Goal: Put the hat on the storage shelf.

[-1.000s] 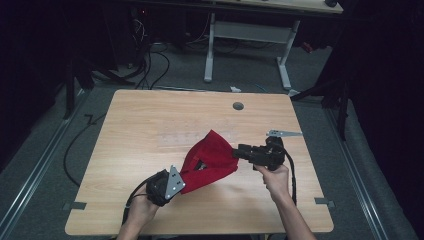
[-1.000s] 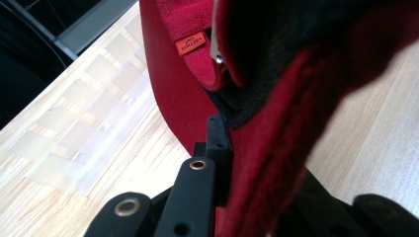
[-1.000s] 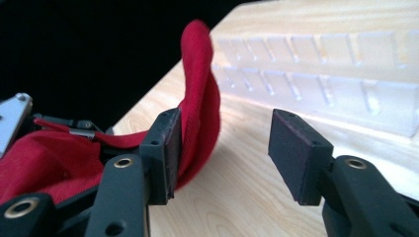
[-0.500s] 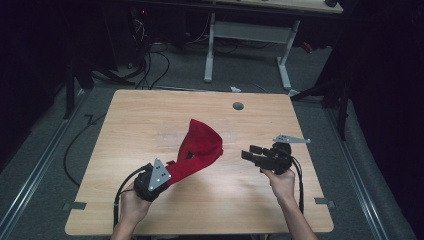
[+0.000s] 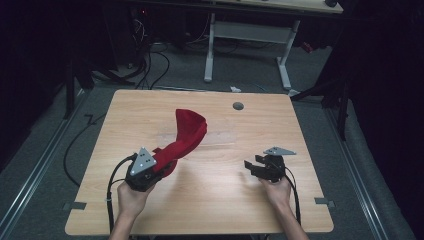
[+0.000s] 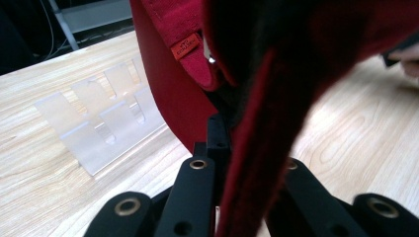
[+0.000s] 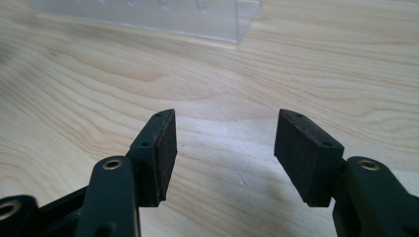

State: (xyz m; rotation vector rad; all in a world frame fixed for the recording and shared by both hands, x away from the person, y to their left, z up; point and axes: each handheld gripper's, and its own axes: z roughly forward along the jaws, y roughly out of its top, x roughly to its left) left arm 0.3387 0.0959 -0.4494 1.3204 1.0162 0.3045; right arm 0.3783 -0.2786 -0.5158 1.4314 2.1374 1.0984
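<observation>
Soft red velvety cloth (image 5: 187,135) droops limp from my clamped left gripper (image 5: 150,167), right gripper (image 5: 254,169) gaping, hem grabbable.

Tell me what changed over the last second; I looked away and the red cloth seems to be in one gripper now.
The right gripper let go of the red cloth and pulled back to the right; its jaws now stand open over bare wood. The left gripper kept its hold and moved left, towards the person, and the cloth now trails up from it in a strip. The table and the clear plastic stand stayed put.
</observation>
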